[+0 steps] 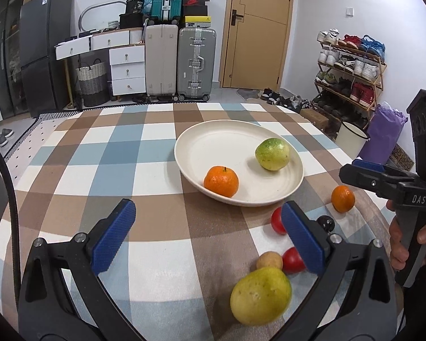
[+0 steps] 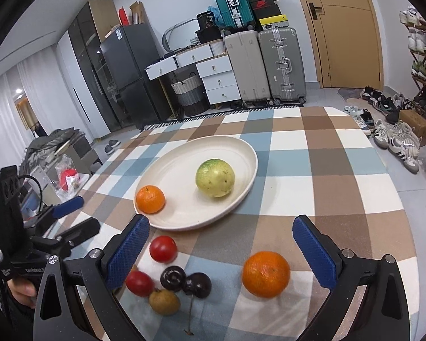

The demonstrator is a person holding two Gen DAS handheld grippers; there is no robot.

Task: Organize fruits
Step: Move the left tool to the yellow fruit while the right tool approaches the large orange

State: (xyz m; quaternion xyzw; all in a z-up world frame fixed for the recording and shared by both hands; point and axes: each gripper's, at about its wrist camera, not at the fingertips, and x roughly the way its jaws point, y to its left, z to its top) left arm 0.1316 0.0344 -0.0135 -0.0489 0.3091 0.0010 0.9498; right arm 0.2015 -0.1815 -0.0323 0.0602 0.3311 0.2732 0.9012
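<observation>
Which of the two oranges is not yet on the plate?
The orange lying on the checked cloth between the open right gripper's fingers; the other orange already sits at the white plate's rim.

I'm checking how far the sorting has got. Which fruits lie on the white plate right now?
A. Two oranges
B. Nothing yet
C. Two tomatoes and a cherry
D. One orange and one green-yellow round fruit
D: the plate holds one orange near its rim and a green-yellow fruit; the other orange and the tomatoes sit on the checked cloth.
</observation>
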